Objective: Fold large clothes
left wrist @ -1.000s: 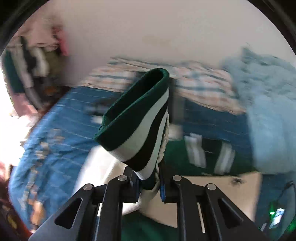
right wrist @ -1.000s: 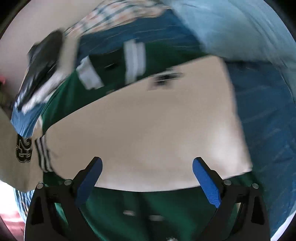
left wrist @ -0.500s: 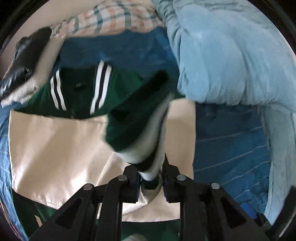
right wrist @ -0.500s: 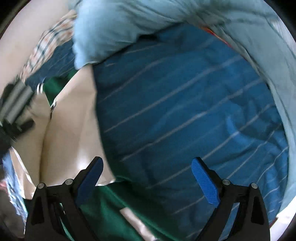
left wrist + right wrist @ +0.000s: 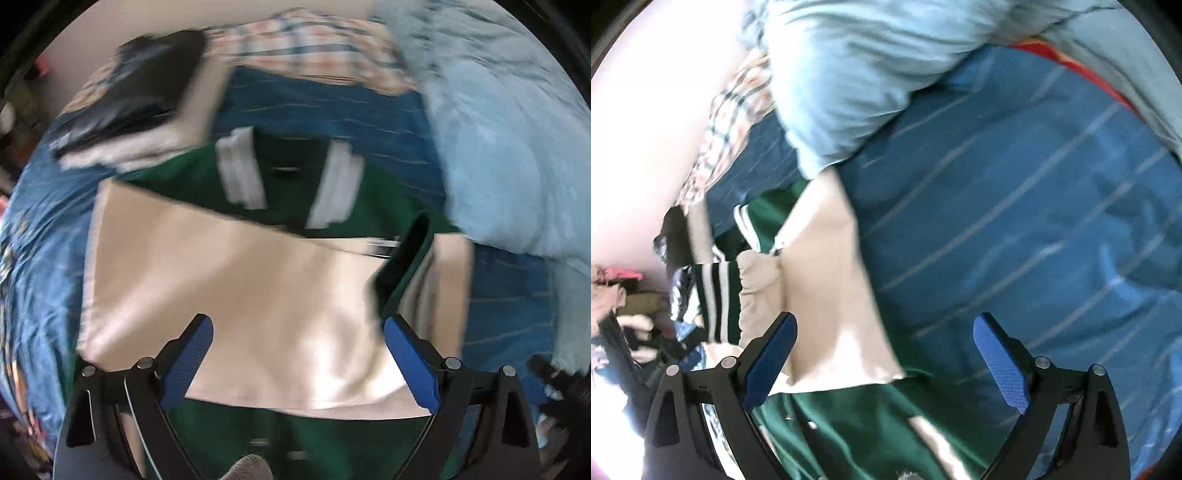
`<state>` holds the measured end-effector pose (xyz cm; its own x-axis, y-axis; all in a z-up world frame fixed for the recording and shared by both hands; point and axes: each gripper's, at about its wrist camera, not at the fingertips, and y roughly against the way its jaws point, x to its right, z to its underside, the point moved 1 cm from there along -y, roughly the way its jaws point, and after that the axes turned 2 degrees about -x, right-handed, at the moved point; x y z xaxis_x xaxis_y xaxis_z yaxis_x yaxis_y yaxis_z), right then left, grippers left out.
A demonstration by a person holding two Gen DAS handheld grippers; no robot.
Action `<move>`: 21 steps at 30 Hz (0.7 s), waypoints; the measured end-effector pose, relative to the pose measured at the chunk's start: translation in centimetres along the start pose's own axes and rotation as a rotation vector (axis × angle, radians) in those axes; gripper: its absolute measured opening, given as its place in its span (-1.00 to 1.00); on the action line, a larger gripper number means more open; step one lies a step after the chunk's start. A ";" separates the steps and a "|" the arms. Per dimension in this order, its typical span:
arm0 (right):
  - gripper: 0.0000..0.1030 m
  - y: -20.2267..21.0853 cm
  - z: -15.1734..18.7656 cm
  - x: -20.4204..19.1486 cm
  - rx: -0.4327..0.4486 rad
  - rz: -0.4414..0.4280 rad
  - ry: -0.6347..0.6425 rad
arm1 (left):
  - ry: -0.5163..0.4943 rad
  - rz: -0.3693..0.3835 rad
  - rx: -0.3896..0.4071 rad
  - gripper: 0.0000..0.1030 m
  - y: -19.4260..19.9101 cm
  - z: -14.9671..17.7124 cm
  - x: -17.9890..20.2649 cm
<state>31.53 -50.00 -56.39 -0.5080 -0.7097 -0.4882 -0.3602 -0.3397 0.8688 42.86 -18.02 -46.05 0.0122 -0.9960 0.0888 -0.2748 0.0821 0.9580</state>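
In the left wrist view, the left claw (image 5: 297, 332) stands wide: its jaws have just been opening, and the green, white and black striped knit cuff (image 5: 404, 262) they pinched a second ago now lies free at about 2 o'clock from the claw, just off the right blue pad, with nothing between the pads. Below the claw lies the dark green varsity jacket with cream sleeves (image 5: 236, 295), spread on the blue bed sheet with thin pale stripes (image 5: 509, 295); a cream sleeve is folded across the chest, and the white-striped collar (image 5: 291, 177) sits at 12 o'clock. A second ago this view looked out across the bed toward a wall, and now it looks down on the jacket. A pale blue quilt (image 5: 498, 129) is bunched at 2 o'clock, and a blurred black and grey folded garment (image 5: 136, 92) lies at 10 o'clock. In the right wrist view, the right claw (image 5: 884, 332) is wide and empty, as it was earlier. It has swung from over the jacket's cream front to the jacket's edge: cream sleeve fabric (image 5: 827, 288) lies at 11 o'clock, green body cloth under the left finger, and bare striped sheet fills the view from 12 to 4 o'clock.
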 end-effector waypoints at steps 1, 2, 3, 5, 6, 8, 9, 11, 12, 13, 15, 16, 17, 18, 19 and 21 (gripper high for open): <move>0.89 -0.5 -0.3 -0.9 -0.009 -0.010 0.018 | 0.036 -0.014 -0.008 0.84 -0.1 0.0 -2.2; 0.89 -1.0 -0.5 -1.6 -0.016 -0.012 0.035 | 0.066 -0.006 -0.018 0.84 -0.2 0.1 -4.0; 0.89 -1.6 -0.7 -2.6 -0.025 -0.013 0.059 | 0.101 0.000 -0.036 0.84 -0.4 0.2 -5.7; 0.89 -2.5 -1.0 -3.8 -0.033 -0.011 0.087 | 0.181 -0.027 -0.055 0.84 -0.7 0.7 -9.1; 0.89 -3.0 -1.1 -4.7 -0.038 -0.009 0.097 | 0.206 -0.052 -0.052 0.84 -0.8 0.7 -10.4; 0.89 -3.2 -1.2 -5.5 -0.037 -0.017 0.095 | 0.260 -0.150 -0.037 0.84 -1.1 1.0 -13.6; 0.89 -3.2 -1.3 -5.9 -0.030 -0.016 0.096 | 0.283 -0.189 -0.039 0.84 -1.5 1.2 -15.1; 0.89 -3.5 -1.2 -6.5 -0.021 -0.007 0.102 | 0.321 -0.271 -0.054 0.84 -3.2 1.4 -17.8; 0.89 -3.9 -1.2 -6.4 -0.025 0.010 0.104 | 0.322 -0.314 -0.061 0.84 -4.2 1.4 -18.9; 0.89 -4.5 -1.2 -6.3 -0.034 0.035 0.102 | 0.301 -0.368 -0.072 0.84 -5.6 1.4 -19.6; 0.89 -5.6 -1.5 -5.5 -0.057 0.068 0.091 | 0.242 -0.462 -0.090 0.89 -8.2 1.4 -20.5; 0.89 -6.2 -1.5 -5.0 -0.075 0.093 0.081 | 0.217 -0.486 -0.094 0.91 -9.4 1.4 -21.0; 0.89 -6.5 -1.5 -4.6 -0.088 0.111 0.071 | 0.208 -0.507 -0.096 0.96 -10.0 1.4 -21.4; 0.89 -6.6 -1.6 -4.4 -0.096 0.115 0.064 | 0.199 -0.522 -0.090 0.97 -10.5 1.1 -21.6; 0.89 -6.5 -1.6 -4.3 -0.096 0.116 0.067 | 0.189 -0.535 -0.076 1.00 -10.6 0.6 -22.0; 0.89 -6.1 -1.3 -4.3 -0.096 0.130 0.086 | 0.205 -0.542 -0.068 1.00 -10.7 0.1 -23.3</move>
<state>36.96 -45.68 -59.46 -0.4751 -0.8002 -0.3659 -0.2178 -0.2960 0.9300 45.44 4.30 -58.39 0.3215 -0.8698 -0.3742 -0.1149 -0.4281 0.8964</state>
